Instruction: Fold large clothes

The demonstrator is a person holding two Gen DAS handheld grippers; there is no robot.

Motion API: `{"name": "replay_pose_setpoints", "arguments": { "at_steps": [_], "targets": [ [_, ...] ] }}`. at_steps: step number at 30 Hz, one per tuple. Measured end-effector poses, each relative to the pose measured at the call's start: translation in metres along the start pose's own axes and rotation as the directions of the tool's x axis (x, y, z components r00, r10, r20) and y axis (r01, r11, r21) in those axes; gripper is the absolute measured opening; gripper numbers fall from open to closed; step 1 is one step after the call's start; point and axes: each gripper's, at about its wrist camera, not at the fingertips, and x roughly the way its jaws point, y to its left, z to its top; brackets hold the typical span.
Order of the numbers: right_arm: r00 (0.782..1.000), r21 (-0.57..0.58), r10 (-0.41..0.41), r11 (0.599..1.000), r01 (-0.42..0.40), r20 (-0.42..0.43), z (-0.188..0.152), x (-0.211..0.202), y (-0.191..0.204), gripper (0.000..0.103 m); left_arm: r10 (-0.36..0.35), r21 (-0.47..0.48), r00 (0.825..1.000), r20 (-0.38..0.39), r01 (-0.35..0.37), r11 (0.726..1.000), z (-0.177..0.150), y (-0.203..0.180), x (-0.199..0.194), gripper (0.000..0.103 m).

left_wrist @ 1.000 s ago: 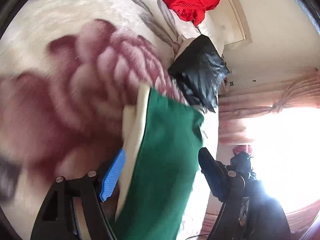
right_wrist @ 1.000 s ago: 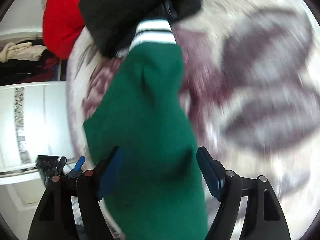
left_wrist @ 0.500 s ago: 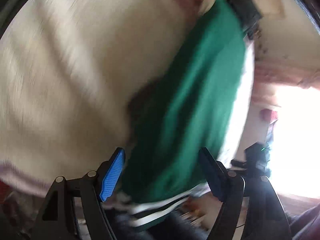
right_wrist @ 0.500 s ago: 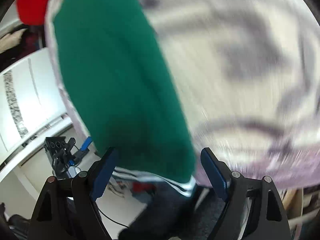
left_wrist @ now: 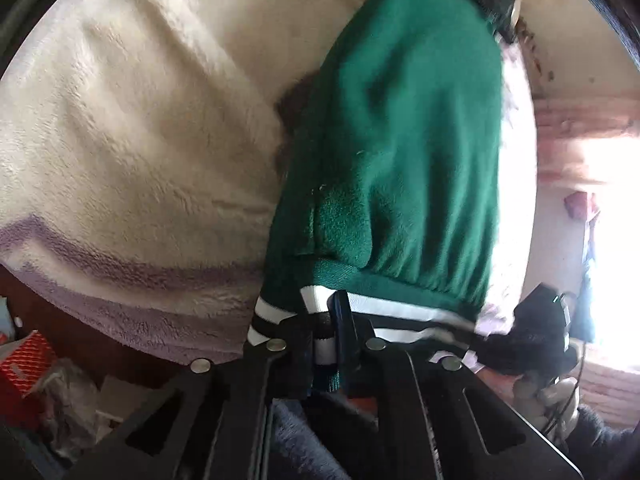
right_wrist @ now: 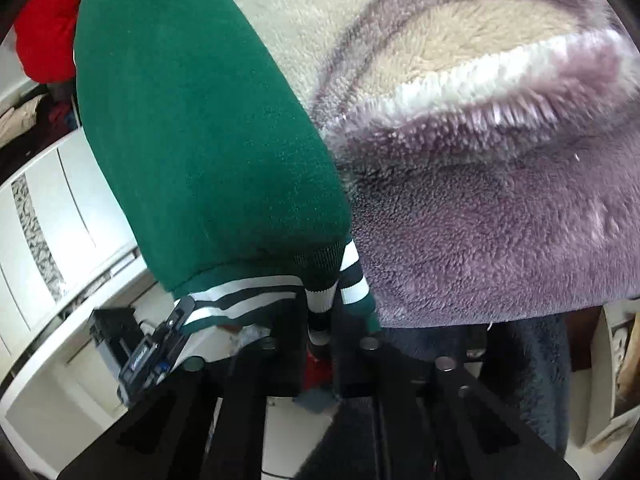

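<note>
1. My left tool (left_wrist: 326,344) is clenched on the striped ribbed hem (left_wrist: 316,304) of the green garment (left_wrist: 408,152); a band of black-and-white rib sits pinched between its fingers.
2. My right tool (right_wrist: 320,332) is likewise clamped on the striped hem at the garment's other lower corner, jaws closed on the knit.
3. The green garment lies stretched lengthwise on the bed, over a plush cream and purple blanket (right_wrist: 500,200), with its hem at the bed's near edge where I hold it.
4. I judge it soft and fairly thick, a fleece-like knit: limp, light enough to lift by two corners, yet bulky enough to sag in the middle.
5. The ribbed hem is the best hold, being denser and less stretchy than the body, so it should not slip.
6. The fuzzy blanket will probably drag on the fabric, so I would lift rather than slide.
7. A red item (right_wrist: 48,28) sits beyond the garment's far end.
</note>
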Motion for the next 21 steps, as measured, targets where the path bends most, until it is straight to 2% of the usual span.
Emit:
{"name": "replay_pose_setpoints", "arguments": {
  "at_steps": [3, 5, 7, 9, 10, 12, 13, 14, 15, 17, 19, 21],
  "targets": [
    [0.999, -0.019, -0.024, 1.0, 0.024, 0.033, -0.019, -0.009, 0.002, 0.005, -0.019, -0.051, 1.0, 0.007, 0.019, 0.998, 0.001, 0.024, 0.0, 0.006],
    [0.998, -0.011, -0.048, 0.999, 0.049, 0.026, -0.016, 0.008, 0.006, 0.005, 0.005, -0.073, 1.0, -0.01, -0.006, 0.997, 0.001, 0.04, 0.013, 0.007],
    [0.996, 0.0, -0.087, 0.996, 0.087, 0.016, -0.007, 0.028, 0.003, 0.005, -0.023, -0.118, 1.0, -0.02, 0.021, 0.993, 0.002, 0.053, 0.021, 0.007],
    [0.996, 0.003, -0.087, 0.996, 0.087, -0.017, 0.003, 0.038, 0.007, 0.007, -0.069, -0.138, 0.997, -0.018, 0.066, 0.988, 0.009, 0.049, 0.017, 0.011],
    [0.995, -0.036, -0.092, 0.995, 0.091, -0.039, 0.006, 0.038, 0.013, 0.012, -0.089, -0.132, 0.996, -0.022, 0.086, 0.988, 0.009, 0.048, 0.012, 0.011],
    [0.995, -0.1, -0.084, 0.992, 0.078, -0.056, 0.017, 0.035, 0.029, 0.032, -0.114, -0.111, 0.993, -0.006, 0.112, 0.987, 0.013, 0.044, 0.001, 0.026],
    [0.995, -0.14, -0.077, 0.988, 0.068, -0.061, 0.016, 0.03, 0.031, 0.063, -0.126, -0.103, 0.992, 0.006, 0.126, 0.987, 0.014, 0.044, -0.001, 0.054],
    [0.996, -0.163, -0.063, 0.985, 0.053, -0.056, 0.015, 0.026, 0.029, 0.083, -0.153, -0.106, 0.988, 0.026, 0.154, 0.982, 0.018, 0.048, -0.003, 0.081],
    [0.997, -0.168, -0.048, 0.985, 0.039, -0.054, 0.015, 0.027, 0.024, 0.085, -0.184, -0.12, 0.982, 0.051, 0.189, 0.975, 0.021, 0.05, -0.003, 0.082],
    [0.996, -0.143, -0.002, 0.99, -0.01, -0.085, 0.024, 0.037, 0.011, 0.085, -0.25, -0.13, 0.967, 0.048, 0.254, 0.958, 0.032, 0.052, 0.012, 0.082],
    [0.993, -0.129, 0.049, 0.99, -0.063, -0.106, 0.033, 0.052, 0.005, 0.086, -0.242, -0.107, 0.97, 0.016, 0.242, 0.964, 0.039, 0.042, 0.035, 0.082],
    [0.986, -0.122, 0.113, 0.984, -0.128, -0.122, 0.039, 0.068, 0.003, 0.091, -0.26, -0.083, 0.965, -0.026, 0.257, 0.963, 0.045, 0.032, 0.055, 0.082]
  ]
}}
